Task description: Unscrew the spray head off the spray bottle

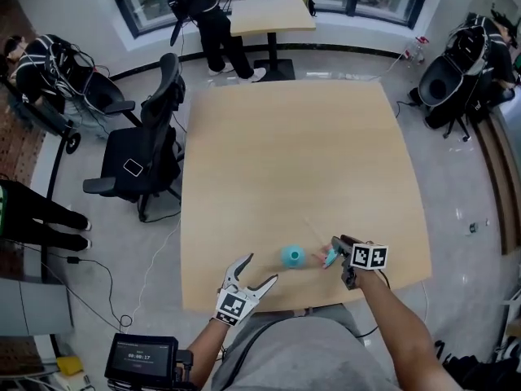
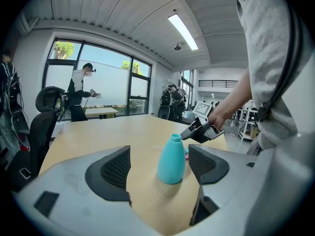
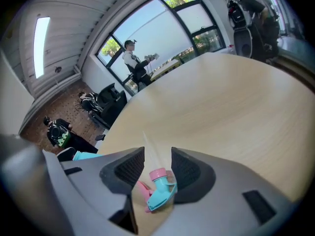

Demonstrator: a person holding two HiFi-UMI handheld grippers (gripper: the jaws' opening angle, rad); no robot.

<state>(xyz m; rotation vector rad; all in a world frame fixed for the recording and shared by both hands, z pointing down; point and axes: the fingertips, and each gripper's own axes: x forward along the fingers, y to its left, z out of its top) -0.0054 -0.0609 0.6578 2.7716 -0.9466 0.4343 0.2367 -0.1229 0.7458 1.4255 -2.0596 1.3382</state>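
A teal bottle [image 1: 293,257] stands upright near the table's front edge with its neck open and no head on it. My left gripper [image 1: 260,267] is open just short of it; in the left gripper view the bottle [image 2: 172,160] stands beyond the wide jaws, untouched. The teal and pink spray head [image 3: 160,191] lies between the jaws of my right gripper [image 3: 157,159], to the right of the bottle. Its clear dip tube [image 3: 150,149] points away over the table. A gap shows beside the left pad. In the head view the spray head [image 1: 329,258] is at my right gripper's [image 1: 332,251] tips.
The light wood table [image 1: 301,153] stretches away from me. A black office chair [image 1: 146,149] stands at its left side. A second table [image 1: 269,15] and several people are near the windows. A black device with a screen [image 1: 142,358] hangs at my lower left.
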